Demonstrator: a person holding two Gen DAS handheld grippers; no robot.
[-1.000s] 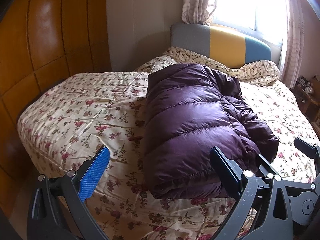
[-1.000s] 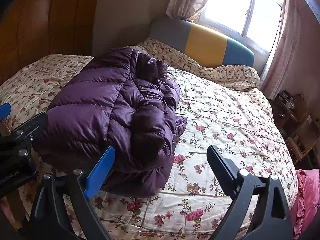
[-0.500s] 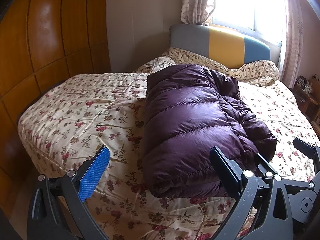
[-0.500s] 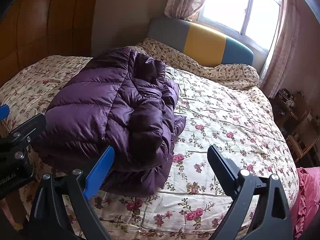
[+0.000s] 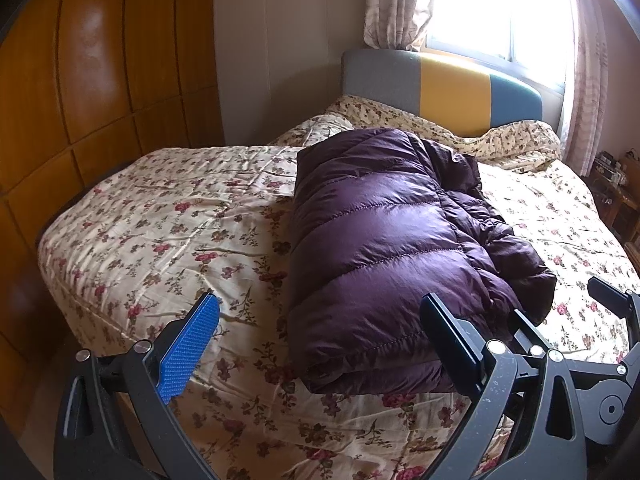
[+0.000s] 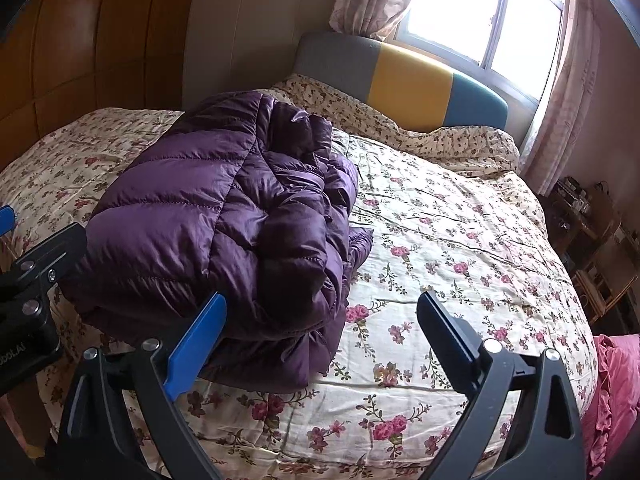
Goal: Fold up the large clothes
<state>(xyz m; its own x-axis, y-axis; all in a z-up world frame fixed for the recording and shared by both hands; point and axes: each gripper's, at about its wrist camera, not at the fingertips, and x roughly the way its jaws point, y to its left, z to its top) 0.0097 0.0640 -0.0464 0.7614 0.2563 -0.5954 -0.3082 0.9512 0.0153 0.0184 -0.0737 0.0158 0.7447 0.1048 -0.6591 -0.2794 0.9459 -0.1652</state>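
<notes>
Showing "boot.AI" on left gripper (image 6: pixel 24 300)

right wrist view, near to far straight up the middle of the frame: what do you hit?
Right gripper, open → floral bedspread → purple puffer jacket, folded, left of that line → floral pillows → grey, yellow and blue headboard → window.

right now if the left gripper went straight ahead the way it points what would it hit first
Probably the purple down jacket. The open left gripper frames the jacket's near left edge, with floral bedspread beside it. Depth is unclear; if aimed lower, it could meet the bedspread first.
</notes>
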